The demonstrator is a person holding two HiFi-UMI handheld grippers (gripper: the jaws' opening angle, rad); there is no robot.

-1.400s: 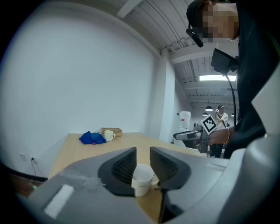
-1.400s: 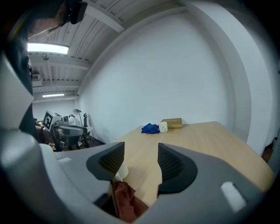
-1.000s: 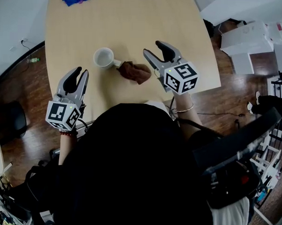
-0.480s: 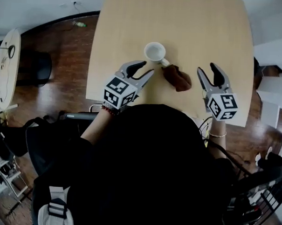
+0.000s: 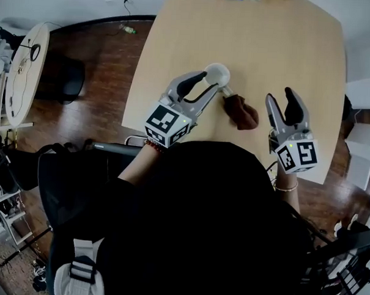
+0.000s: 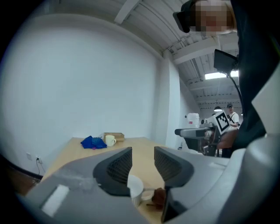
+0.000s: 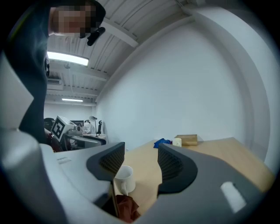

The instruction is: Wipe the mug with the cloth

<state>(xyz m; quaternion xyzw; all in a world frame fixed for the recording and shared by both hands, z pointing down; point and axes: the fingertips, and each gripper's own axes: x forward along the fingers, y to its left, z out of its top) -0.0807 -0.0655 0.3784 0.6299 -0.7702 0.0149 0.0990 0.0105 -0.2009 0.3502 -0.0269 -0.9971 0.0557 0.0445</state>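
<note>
while left gripper (image 5: 209,82) hovers by mug (image 5: 217,72), jaws apart

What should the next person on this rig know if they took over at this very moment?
Left hand-held gripper: open, empty, hovering just short of the mug.
Right hand-held gripper: open, empty, to the right of the cloth.
The mug stands upright on the table; the brown cloth lies crumpled by its handle.
Done: nothing gripped, no wiping yet.
Left: probably steady the mug, pick up the cloth, wipe the mug.
</note>
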